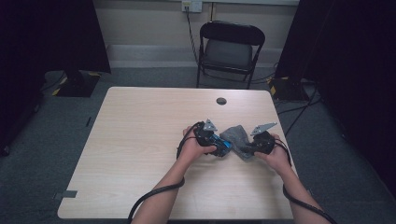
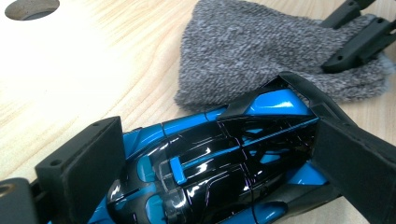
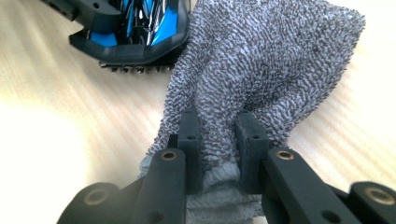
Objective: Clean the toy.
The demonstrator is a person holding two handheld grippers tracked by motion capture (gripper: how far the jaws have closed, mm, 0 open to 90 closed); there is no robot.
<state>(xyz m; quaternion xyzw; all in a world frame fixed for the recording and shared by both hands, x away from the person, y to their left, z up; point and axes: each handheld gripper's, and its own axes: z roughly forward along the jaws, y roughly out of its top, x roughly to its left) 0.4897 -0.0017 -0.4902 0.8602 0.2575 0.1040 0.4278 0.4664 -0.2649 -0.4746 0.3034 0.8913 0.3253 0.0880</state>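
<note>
pale wooden table (image 1: 140, 154) under everything, round cable hole (image 1: 221, 101) near the far edge, black folding chair (image 1: 229, 51) beyond it on the grey floor. two bare forearms in from the near edge, angled inward toward the table's right-centre, wrists bent so both tools face each other. left gripper (image 1: 215, 145) wrapped by the left hand (image 1: 194, 148), jaws clamped across the sides of a blue and black toy car (image 2: 210, 168), one pad on each flank, car low over the wood. right gripper (image 1: 246, 150) in the right hand (image 1: 276, 156), pointed left toward the car, jaws pinched tight on a bunched fold of grey knitted cloth (image 3: 261, 70). cloth between the two tools, spread on the table past the pinch, its edge touching the car's end. cables trailing back along both arms off the near edge.
</note>
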